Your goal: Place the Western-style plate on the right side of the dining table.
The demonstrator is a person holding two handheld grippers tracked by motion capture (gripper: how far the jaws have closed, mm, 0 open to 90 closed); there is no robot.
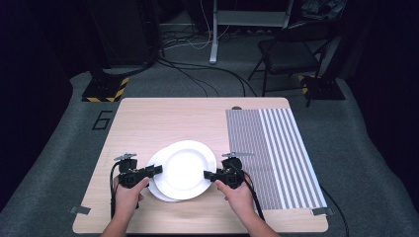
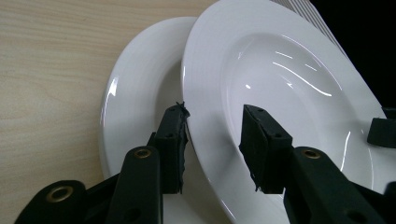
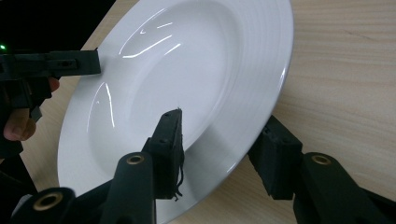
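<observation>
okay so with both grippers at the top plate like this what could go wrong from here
The top plate is glossy, and each gripper, left and right, straddles only its thin rim with jaws apart, so it could slip. It overlaps the lower plate, so the two may knock or drag together.

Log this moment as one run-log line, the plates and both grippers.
top plate overlapping lower plate | left gripper open, jaws straddling top plate's rim | right gripper open, straddling opposite rim | table
</observation>
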